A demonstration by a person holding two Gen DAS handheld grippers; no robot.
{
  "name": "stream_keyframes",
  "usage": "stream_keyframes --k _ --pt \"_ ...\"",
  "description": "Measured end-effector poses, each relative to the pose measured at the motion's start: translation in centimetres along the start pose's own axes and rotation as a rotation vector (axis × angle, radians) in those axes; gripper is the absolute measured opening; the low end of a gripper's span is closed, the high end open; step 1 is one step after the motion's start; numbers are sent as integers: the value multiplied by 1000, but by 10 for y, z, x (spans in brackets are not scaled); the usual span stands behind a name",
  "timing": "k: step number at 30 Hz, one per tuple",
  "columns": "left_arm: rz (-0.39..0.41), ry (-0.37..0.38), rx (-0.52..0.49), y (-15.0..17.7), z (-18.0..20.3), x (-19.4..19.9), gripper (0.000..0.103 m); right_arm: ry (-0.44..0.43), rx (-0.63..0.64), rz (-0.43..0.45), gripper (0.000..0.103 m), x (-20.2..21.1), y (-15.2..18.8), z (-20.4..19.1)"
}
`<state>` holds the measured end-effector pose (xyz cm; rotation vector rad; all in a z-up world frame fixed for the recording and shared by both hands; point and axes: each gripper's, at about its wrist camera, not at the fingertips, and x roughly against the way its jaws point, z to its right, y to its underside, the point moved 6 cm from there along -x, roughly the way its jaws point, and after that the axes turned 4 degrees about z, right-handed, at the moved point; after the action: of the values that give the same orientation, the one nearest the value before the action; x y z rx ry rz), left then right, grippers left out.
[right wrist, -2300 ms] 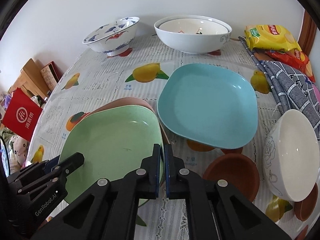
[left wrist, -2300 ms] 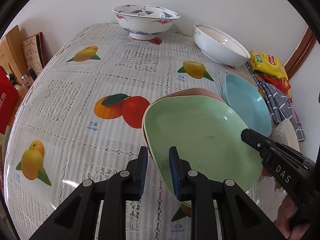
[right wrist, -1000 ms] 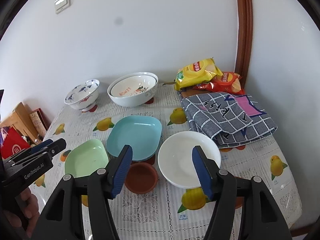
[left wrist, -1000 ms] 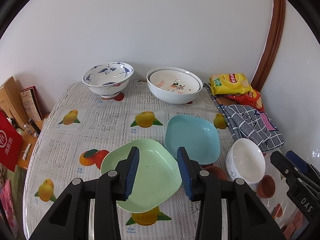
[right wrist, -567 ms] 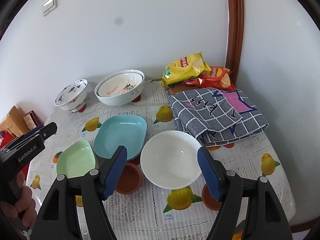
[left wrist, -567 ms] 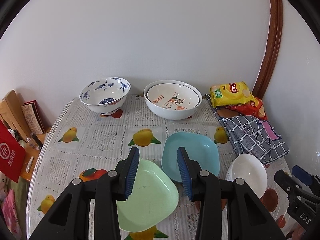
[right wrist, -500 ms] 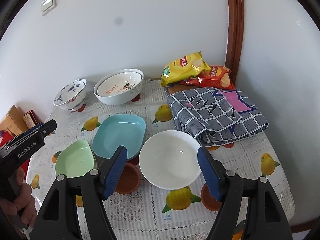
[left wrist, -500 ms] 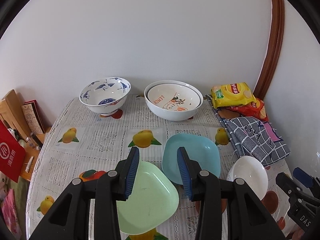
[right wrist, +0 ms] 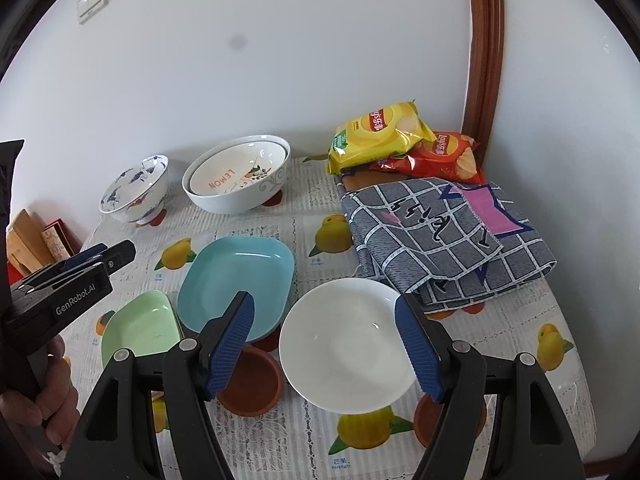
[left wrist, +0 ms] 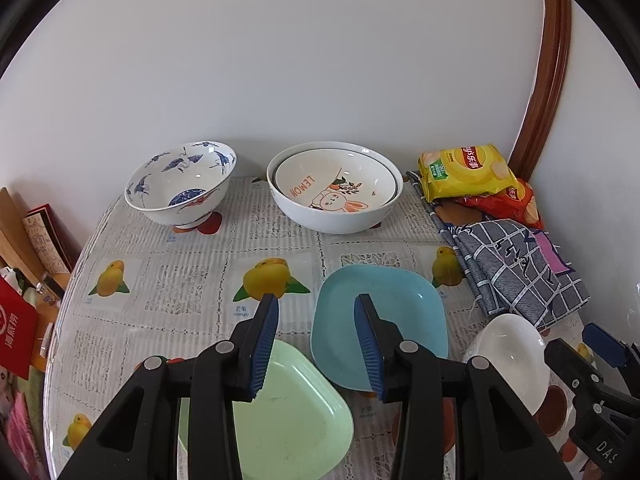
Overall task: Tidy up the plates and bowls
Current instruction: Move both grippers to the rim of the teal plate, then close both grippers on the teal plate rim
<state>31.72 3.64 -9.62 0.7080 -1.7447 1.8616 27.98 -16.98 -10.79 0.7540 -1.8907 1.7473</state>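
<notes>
My left gripper (left wrist: 316, 344) is open and empty, held high above the table over the green plate (left wrist: 296, 420) and the blue plate (left wrist: 380, 320). My right gripper (right wrist: 324, 348) is open wide and empty, above the white bowl (right wrist: 348, 344). The green plate (right wrist: 136, 328) and the blue plate (right wrist: 236, 280) lie side by side. Small brown dishes (right wrist: 250, 384) sit by the white bowl. At the back stand a blue-patterned bowl (left wrist: 180, 184) and two nested white bowls (left wrist: 334, 188). The pink plate under the green one is hidden.
The table has a fruit-print cloth (left wrist: 168, 280). Chip bags (right wrist: 384, 132) and a folded grey checked cloth (right wrist: 444, 232) lie at the back right. Boxes and a red bag (left wrist: 20, 328) stand off the table's left edge. A wall runs behind.
Both grippers let go of the green plate, opened, and pulled back and up from the table. In the last half second both views shifted only slightly.
</notes>
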Motion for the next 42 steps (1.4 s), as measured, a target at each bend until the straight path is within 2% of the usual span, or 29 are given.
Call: stream_keyframes --k 4,8,16,26,35,42 --pt "-10 7 4 -3 1 -15 38 0 3 -26 72 -19 -2 -5" --pt "-36 5 14 -6 -2 -33 43 -7 -16 -32 72 -35 -6 -7" --pt "-87 6 16 -4 -7 -67 43 -18 -56 -49 72 -67 -12 -7" --pt "-160 12 29 4 -10 -102 43 -34 -18 -106 72 -105 -15 -24" --pt "-213 9 25 9 -9 -124 43 -35 -6 -179 57 -139 -9 -37" --pt "-240 14 16 15 -6 -136 43 -1 0 -190 54 -150 -8 -35"
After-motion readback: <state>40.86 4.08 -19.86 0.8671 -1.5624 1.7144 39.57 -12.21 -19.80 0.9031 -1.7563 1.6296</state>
